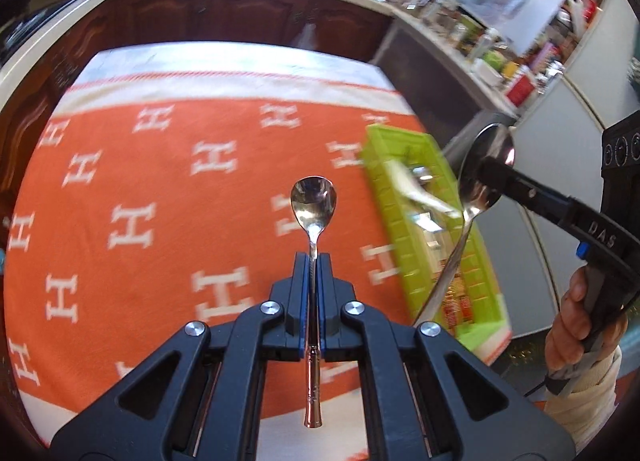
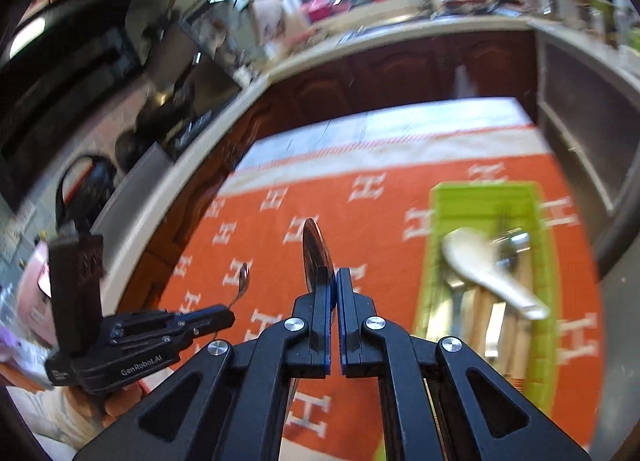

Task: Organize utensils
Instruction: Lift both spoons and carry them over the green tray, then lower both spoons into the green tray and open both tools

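Note:
My left gripper (image 1: 313, 261) is shut on the handle of a small metal spoon (image 1: 313, 197), which points forward above the orange cloth (image 1: 160, 189). Its handle end sticks out behind the jaws. To the right, my right gripper (image 1: 486, 171) is shut on a larger metal spoon (image 1: 478, 191) near its bowl, and the long handle hangs down over the green basket (image 1: 396, 137). In the right wrist view the right gripper (image 2: 335, 277) holds that larger spoon (image 2: 316, 253) edge-on. The left gripper (image 2: 224, 315) with the small spoon (image 2: 242, 281) sits at lower left.
The green basket (image 2: 480, 191) on the right of the cloth (image 2: 280, 221) holds a white rice paddle (image 2: 488, 269), metal cutlery and wooden sticks. A person's hand (image 1: 576, 321) grips the right tool. Dark wooden cabinets (image 1: 240, 17) and cluttered counters ring the table.

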`<state>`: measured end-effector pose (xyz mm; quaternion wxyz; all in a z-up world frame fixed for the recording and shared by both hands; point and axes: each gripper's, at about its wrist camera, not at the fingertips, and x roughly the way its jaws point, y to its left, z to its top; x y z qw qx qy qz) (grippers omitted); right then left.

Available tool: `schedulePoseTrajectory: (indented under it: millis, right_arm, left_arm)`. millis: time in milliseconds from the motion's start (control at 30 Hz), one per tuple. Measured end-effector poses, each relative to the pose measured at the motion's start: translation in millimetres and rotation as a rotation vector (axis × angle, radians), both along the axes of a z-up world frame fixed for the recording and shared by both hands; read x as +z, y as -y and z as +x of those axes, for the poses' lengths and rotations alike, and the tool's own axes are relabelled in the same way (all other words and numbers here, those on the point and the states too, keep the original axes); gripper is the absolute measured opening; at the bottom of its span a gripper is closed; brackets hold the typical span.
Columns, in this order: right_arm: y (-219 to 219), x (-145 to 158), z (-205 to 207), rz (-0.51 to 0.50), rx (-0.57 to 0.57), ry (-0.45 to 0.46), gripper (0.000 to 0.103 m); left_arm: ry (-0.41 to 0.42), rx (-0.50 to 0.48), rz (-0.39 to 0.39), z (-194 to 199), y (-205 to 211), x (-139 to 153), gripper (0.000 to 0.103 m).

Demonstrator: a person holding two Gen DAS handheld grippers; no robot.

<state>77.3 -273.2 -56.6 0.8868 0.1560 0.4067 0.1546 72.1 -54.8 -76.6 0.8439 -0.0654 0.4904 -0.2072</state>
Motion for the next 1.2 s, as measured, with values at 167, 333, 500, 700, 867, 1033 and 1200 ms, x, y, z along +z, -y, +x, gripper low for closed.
schedulePoseTrajectory:
  millis: [167,333,500,700,867,1033,1200]
  right_arm:
    - [55.5,48.9,-31.0,-0.045,-0.090,0.064,0.002]
    - [84.3,54.1,-38.1,-0.180,-0.159,0.024,0.002]
    - [94.4,30.2,-28.0,-0.317,-0.151,-0.046,0.002]
    - [92.8,-28.7,4.5,-0.324,-0.114,-0.171,0.002]
    - [82.4,-65.9,42.7,-0.317,-0.086,-0.229,0.002]
    - [71.8,-99.8,76.3,-0.272,-0.055,-0.310,0.003]
    - [70.0,-123.3,90.9,-0.211,-0.076,-0.368,0.012]
  left_arm:
    - [0.036,-0.085,-0.026,-0.3,56.5,30.9,0.001]
    - [0.015,-0.126,-0.029,2.5,108.5,30.4,0.001]
    - [-0.075,-0.134,-0.022,5.2,144.5,-1.9,0.001]
    - [-0.166,-0.090,-0.003,9.6,158.2,-45.2,0.001]
    - [-0.203,-0.077,-0.004,10.9,158.0,-64.9,0.001]
    - [-0.222,-0.065,-0.007,14.2,154.6,-72.1,0.002]
    - [-0.235,-0.081,-0.007,14.8,147.0,-66.6,0.005]
